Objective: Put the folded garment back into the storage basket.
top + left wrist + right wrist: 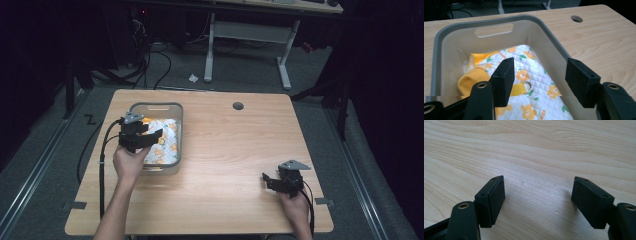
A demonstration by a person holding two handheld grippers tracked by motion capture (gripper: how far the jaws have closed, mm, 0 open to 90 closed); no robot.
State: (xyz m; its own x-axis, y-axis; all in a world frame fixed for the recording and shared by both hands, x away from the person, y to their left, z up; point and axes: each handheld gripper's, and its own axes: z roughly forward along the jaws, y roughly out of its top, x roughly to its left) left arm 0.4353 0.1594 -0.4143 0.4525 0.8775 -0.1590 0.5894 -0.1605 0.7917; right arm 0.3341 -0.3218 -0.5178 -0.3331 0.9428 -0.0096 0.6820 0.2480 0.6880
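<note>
Left claw [539, 82] gapes over bin [549, 32] holding quilted cloth [536, 75].

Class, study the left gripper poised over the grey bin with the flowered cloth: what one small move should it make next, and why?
Probably lower the left gripper straight down onto the quilted flowered cloth. Its jaws stand open above the cloth, which lies inside the grey bin, with nothing between them yet. The right gripper rests open on the bare table, away from the bin.

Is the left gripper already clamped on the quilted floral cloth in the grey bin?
No. The left gripper has its fingers spread apart above the white quilted cloth with orange flowers inside the grey plastic bin, gripping nothing.
</note>
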